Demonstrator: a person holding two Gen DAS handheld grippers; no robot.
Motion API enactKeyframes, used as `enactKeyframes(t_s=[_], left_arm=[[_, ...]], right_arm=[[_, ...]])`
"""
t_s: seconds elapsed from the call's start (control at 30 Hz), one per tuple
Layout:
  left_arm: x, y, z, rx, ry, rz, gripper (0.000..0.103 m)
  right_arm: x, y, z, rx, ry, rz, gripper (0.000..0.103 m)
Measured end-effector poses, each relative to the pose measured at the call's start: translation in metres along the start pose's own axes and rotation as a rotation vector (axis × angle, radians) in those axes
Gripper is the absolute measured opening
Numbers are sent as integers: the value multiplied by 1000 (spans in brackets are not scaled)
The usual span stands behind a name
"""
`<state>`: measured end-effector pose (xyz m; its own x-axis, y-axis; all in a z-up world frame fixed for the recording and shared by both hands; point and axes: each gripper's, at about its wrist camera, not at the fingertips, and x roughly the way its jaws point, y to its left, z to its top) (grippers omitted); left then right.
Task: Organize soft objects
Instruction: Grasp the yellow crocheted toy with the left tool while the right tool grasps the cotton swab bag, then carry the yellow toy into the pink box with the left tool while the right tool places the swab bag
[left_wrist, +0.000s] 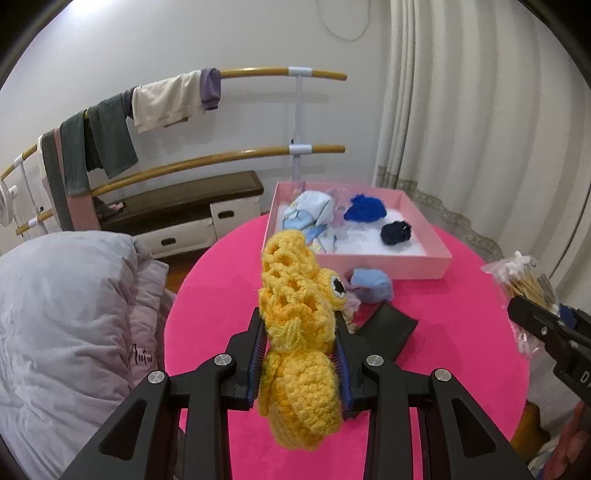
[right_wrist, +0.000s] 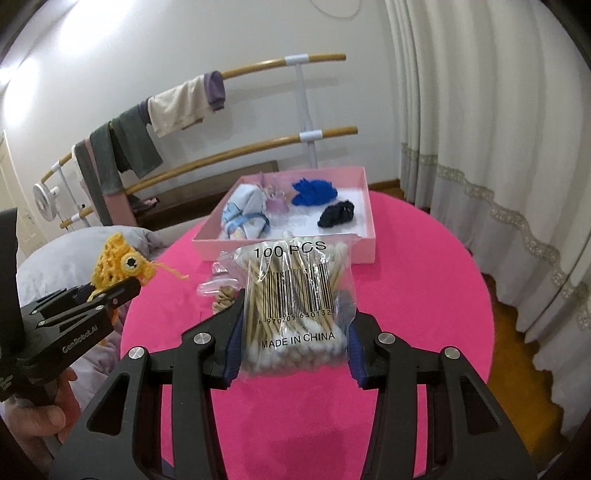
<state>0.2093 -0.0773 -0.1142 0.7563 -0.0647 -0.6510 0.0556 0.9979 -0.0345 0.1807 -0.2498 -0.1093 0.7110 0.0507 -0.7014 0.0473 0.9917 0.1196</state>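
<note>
My left gripper (left_wrist: 301, 325) is shut on a yellow crocheted toy (left_wrist: 295, 317) with a black eye, held above the pink round table (left_wrist: 461, 332). It also shows at the left of the right wrist view (right_wrist: 122, 264). My right gripper (right_wrist: 295, 306) is shut on a clear bag of cotton swabs (right_wrist: 297, 306), held above the table; it shows at the right edge of the left wrist view (left_wrist: 524, 284). A pink box (left_wrist: 424, 264) at the table's far side holds a pale blue cloth bundle (left_wrist: 310, 214), a blue knit piece (left_wrist: 365, 208) and a dark navy knit piece (left_wrist: 396, 232).
A light blue soft piece (left_wrist: 371, 286) and a black flat object (left_wrist: 389, 328) lie on the table before the box. Small clear packets (right_wrist: 218, 286) lie there too. A grey duvet (left_wrist: 66, 325) is at the left. A clothes rail (left_wrist: 258, 72) and curtains (left_wrist: 480, 110) stand behind.
</note>
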Motion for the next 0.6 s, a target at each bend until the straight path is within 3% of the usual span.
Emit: enactKeyframes(t_s=[0.27,0.6], left_arm=[[-36,-4,0,2,-45,-9,30],[-47,-7,4,-5,-56,-9,30]], right_arm=[[-23,5,3,-9,-46,10,43],[-30,5,4,-11,-63,24,43]])
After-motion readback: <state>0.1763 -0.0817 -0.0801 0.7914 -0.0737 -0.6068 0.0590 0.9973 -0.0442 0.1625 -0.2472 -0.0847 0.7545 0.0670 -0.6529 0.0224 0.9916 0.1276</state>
